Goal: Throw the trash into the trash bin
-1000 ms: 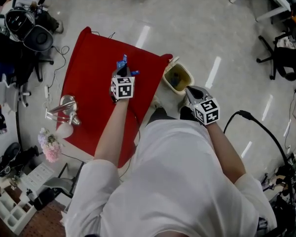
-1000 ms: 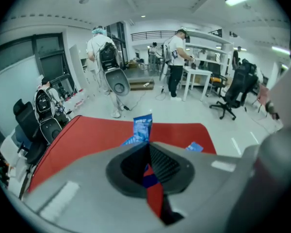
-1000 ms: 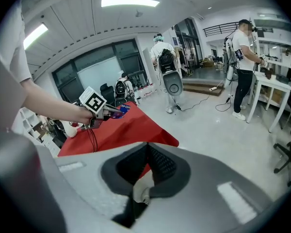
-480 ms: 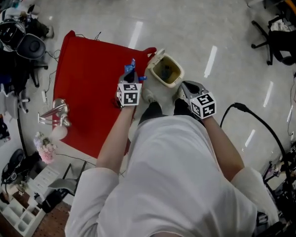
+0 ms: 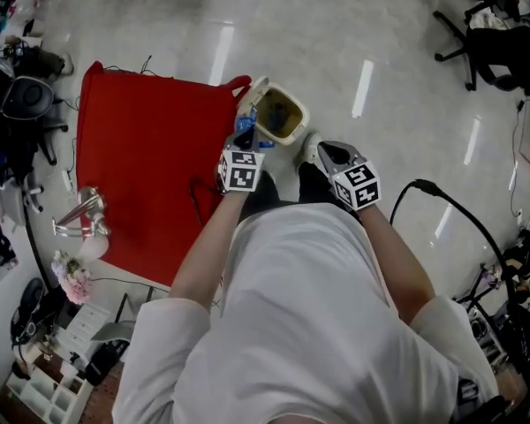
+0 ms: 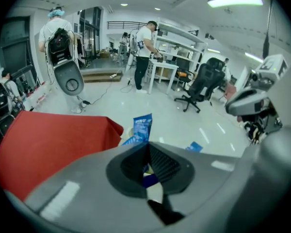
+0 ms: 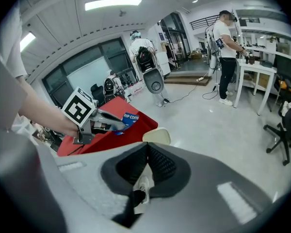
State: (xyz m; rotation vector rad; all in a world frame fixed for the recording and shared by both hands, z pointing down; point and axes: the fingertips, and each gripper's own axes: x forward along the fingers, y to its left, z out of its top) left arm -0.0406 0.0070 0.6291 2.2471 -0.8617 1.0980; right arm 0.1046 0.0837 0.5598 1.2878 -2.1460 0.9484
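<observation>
At upper middle of the head view, my left gripper (image 5: 244, 138) is pinched tight on a crinkled blue plastic coffee sachet (image 5: 246, 119), holding it by the left rim of the small cream plastic trash bin (image 5: 302, 116), which stands on the pale floor at the corner of the red cloth-covered table (image 5: 150, 166). Just right of the bin, my right gripper (image 5: 329, 155) has its jaws pressed together on nothing.
</observation>
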